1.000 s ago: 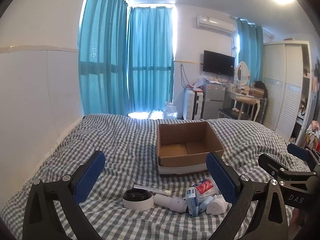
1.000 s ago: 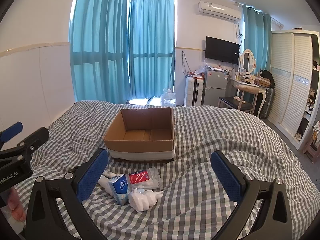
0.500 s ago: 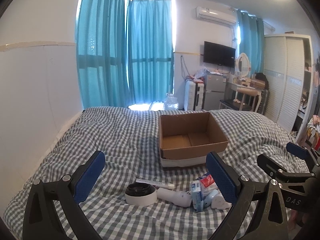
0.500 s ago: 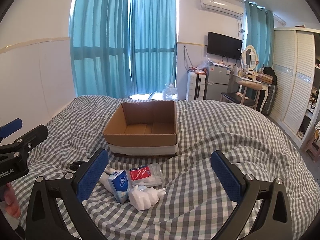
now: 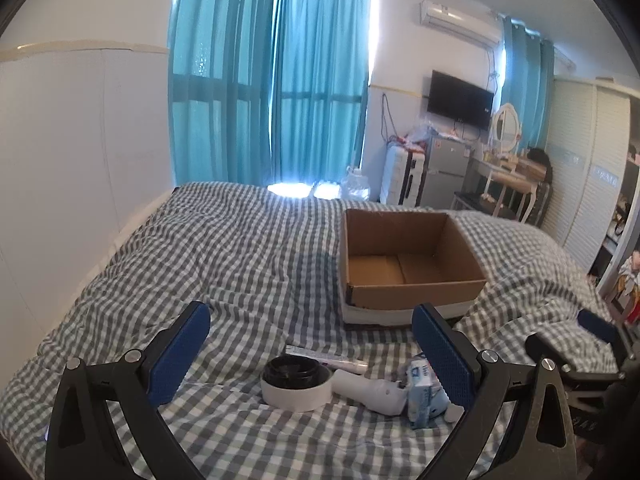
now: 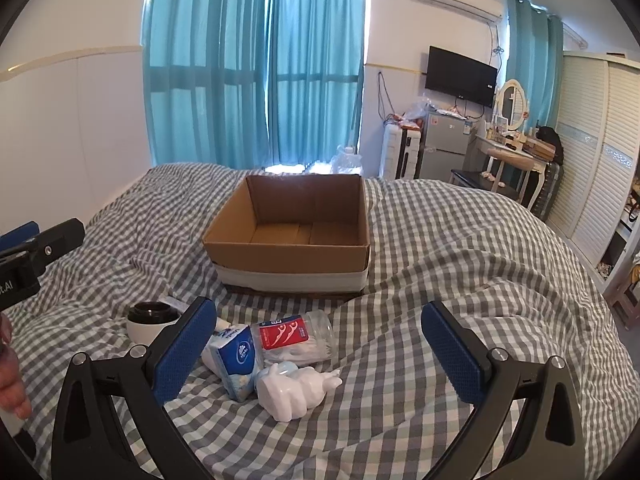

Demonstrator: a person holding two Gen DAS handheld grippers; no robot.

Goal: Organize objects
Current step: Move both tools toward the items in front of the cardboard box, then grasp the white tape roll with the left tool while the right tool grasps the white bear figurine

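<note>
Left tongs [image 5: 310, 354]: spread wide, holding nothing, touching nothing; I hover them above the near side of the cardboard box, framing the tape roll.
Right tongs [image 6: 318, 344]: spread equally wide, empty, clear of everything; I hang them over the cluster in front of the cardboard box.
Cardboard box [image 6: 288, 254]: open-topped, nothing inside, sitting on the checked bed [image 6: 460, 280]; I judge it the destination, hence its central spot.
Tape roll [image 5: 297, 384]: flat on the bed, nearest me, left of the box's front wall.
Thin tube [image 5: 324, 356]: lying between tape roll and box.
White bottle [image 5: 370, 392]: on its side, just right of the tape roll.
Tissue pack [image 6: 236, 356]: tilted, before the box, touching the floss-pick jar.
Floss-pick jar [image 6: 296, 338]: on its side, nearest the box.
White figurine [image 6: 294, 390]: toppled, farthest from the box.
Status: nothing packed yet, by my judgement.
</note>
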